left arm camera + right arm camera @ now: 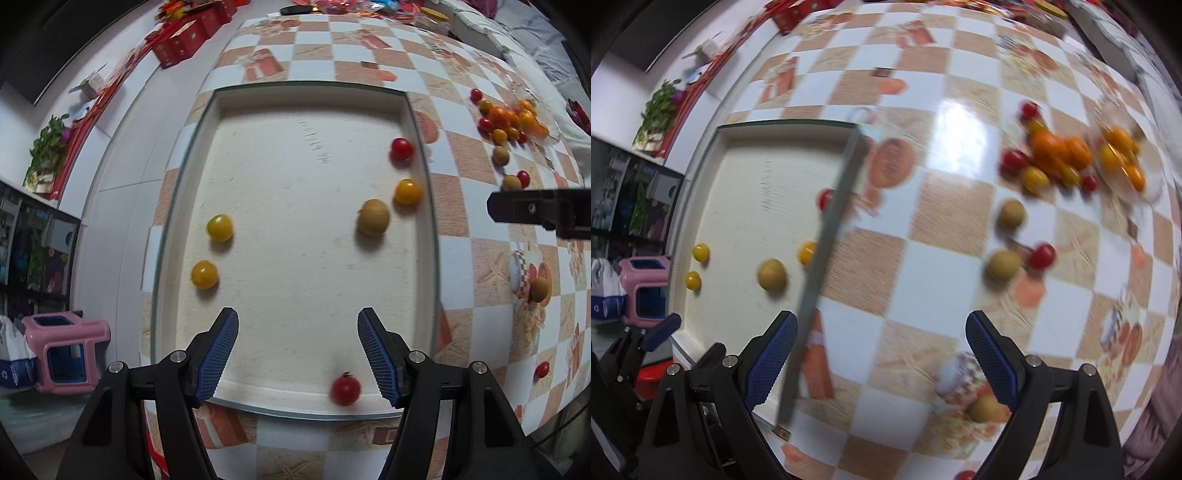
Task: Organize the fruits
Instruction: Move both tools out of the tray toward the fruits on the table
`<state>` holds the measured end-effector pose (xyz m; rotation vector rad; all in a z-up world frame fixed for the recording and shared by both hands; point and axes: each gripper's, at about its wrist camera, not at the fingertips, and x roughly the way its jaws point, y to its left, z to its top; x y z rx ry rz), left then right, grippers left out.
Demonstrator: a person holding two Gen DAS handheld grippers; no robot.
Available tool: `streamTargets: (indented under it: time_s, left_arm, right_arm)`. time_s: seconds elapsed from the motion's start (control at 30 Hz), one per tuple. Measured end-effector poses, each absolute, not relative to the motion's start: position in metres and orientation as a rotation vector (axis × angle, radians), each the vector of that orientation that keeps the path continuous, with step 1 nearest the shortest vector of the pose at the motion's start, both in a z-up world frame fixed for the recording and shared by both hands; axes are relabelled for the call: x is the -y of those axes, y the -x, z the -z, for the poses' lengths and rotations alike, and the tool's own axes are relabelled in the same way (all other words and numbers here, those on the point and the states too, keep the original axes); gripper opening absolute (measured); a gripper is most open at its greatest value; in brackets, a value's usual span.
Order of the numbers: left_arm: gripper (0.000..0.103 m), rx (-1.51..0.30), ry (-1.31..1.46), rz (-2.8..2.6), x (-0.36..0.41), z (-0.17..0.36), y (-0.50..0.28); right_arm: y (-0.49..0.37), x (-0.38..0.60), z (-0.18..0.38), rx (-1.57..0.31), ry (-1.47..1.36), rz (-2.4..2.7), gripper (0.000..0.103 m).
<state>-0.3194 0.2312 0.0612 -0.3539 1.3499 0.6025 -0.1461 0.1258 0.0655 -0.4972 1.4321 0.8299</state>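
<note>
Both empty, jaws apart: right gripper [881, 356] nearest brown fruit [987, 409] low-right; left gripper [297, 354] over tray [424, 192]

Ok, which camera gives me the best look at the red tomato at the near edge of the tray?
Left wrist view: the red tomato sits by the tray's near wall, just ahead of the open left claw, unobstructed though slightly blurred. The right wrist view does not show it; that corner lies behind its own fingers.

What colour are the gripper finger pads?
Blue, ribbed pads on black arms; clearest in the left wrist view.
</note>
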Motion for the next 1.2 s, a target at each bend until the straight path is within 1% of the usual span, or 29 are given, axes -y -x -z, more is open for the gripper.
streamTargets:
  time_s: [0.37,0.57,0.97,1.2]
  left_arm:
    - [0.069,-1.338,0.280,-0.499,-0.195,-0.077,0.277]
    - [0.069,-1.348,0.243,-0.430,-0.168,-0.076,0.249]
    - [0.069,-1.374,0.230,-0.386,-0.145,-0.056,0.198]
    - [0.069,-1.365,0.292,-0.405,-0.146,-0.041,0.181]
  right_arm:
    - [0.117,-0.036,-0.057,-1.477,0.389,-0.677,0.094]
    - [0.103,-0.004,-0.046,-1.505,0.344,-0.617,0.094]
    - [0.063,0.008,-0.034,-1.483,0.349,-0.609,0.094]
    - [0.044,-0.007,-0.032,-1.458,0.355,-0.670,0.094]
